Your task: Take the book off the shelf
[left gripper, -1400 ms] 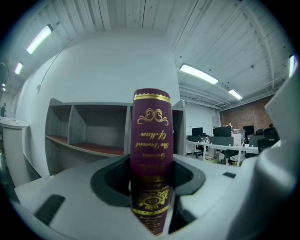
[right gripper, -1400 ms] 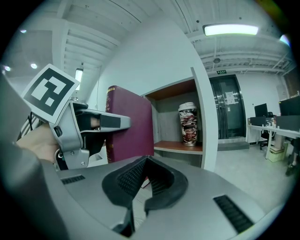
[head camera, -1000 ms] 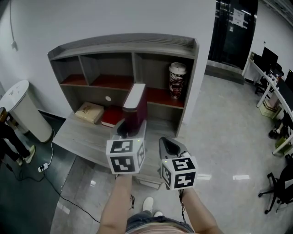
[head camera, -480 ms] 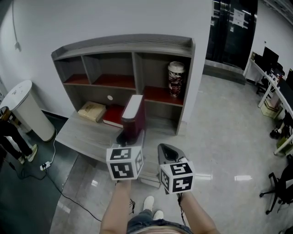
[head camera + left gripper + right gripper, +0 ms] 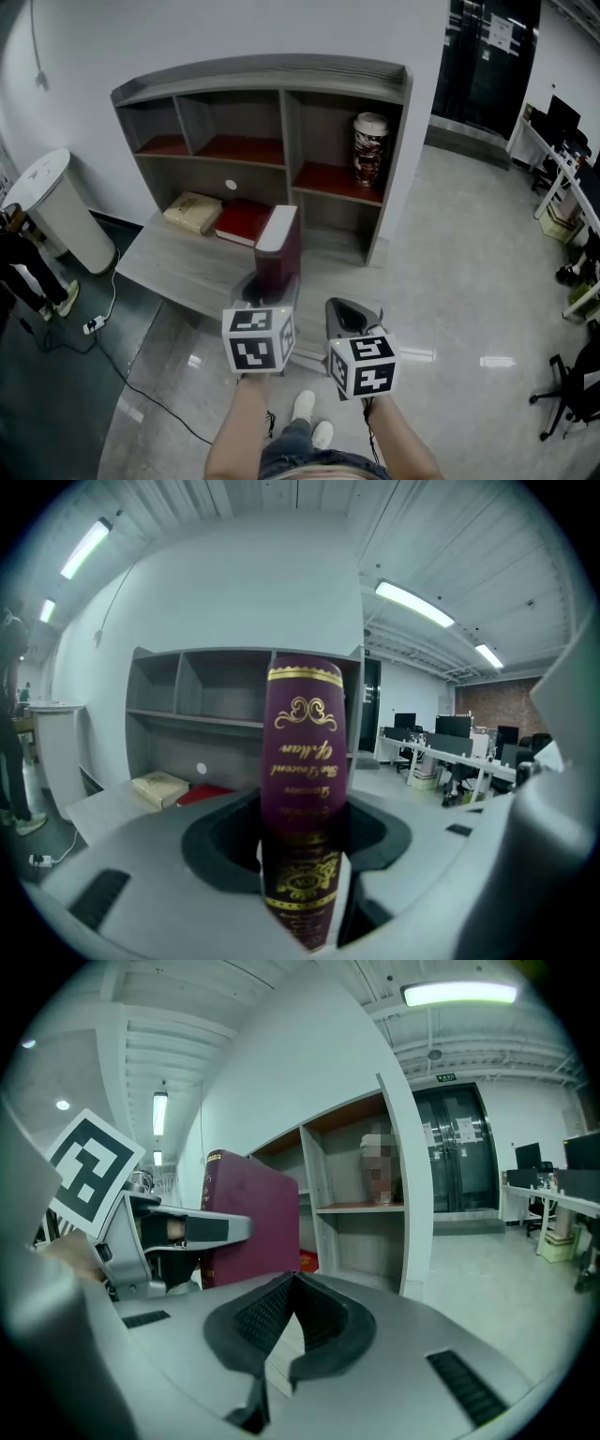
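A maroon book (image 5: 281,246) with gilt lettering on its spine (image 5: 303,752) stands upright in my left gripper (image 5: 267,281), clear of the grey shelf unit (image 5: 281,94) and over the desk's near edge. The left gripper (image 5: 302,841) is shut on the book's lower spine. In the right gripper view the same book (image 5: 251,1227) shows to the left, with the left gripper (image 5: 178,1232) clamped on it. My right gripper (image 5: 349,312) hovers just right of the left one; its jaws (image 5: 292,1279) meet at the tips with nothing between them.
On the desk (image 5: 173,272) under the shelves lie a tan book (image 5: 193,212) and a red book (image 5: 244,220). A printed can (image 5: 369,148) stands on the right shelf. A white bin (image 5: 52,211) and a person's legs (image 5: 23,277) are at the left, with a cable on the floor.
My left gripper has drawn the maroon book back from the shelf toward me and a little lower. The right gripper has stayed beside it.
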The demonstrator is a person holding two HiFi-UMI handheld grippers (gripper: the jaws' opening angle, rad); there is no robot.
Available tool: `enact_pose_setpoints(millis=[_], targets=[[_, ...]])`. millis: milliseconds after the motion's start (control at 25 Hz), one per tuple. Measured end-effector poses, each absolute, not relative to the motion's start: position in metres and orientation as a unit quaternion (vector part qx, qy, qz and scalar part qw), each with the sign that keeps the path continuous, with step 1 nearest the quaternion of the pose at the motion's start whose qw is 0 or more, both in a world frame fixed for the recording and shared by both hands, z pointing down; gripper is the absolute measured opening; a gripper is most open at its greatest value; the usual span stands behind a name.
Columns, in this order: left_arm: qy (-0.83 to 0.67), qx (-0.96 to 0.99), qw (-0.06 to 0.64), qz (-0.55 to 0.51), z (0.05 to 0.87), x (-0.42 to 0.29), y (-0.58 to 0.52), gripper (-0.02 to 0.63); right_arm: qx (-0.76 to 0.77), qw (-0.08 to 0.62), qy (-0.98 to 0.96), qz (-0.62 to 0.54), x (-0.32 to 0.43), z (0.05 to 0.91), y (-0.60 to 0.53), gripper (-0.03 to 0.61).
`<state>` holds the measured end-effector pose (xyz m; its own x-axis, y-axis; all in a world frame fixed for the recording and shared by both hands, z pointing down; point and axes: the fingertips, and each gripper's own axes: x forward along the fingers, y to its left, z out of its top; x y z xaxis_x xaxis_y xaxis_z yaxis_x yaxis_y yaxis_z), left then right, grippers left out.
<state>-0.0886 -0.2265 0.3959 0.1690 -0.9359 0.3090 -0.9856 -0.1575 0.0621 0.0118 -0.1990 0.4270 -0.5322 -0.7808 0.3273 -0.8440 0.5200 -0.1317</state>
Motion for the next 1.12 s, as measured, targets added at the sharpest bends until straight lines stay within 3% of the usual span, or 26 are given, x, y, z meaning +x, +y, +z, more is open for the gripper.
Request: enact_pose_setpoints(millis=[1120], targets=[[-0.643, 0.728, 0.198, 0.136, 0.471, -0.108, -0.179, 0.219, 0.432, 0.163, -0.867, 0.189, -0.008, 0.49, -0.162, 0.008]])
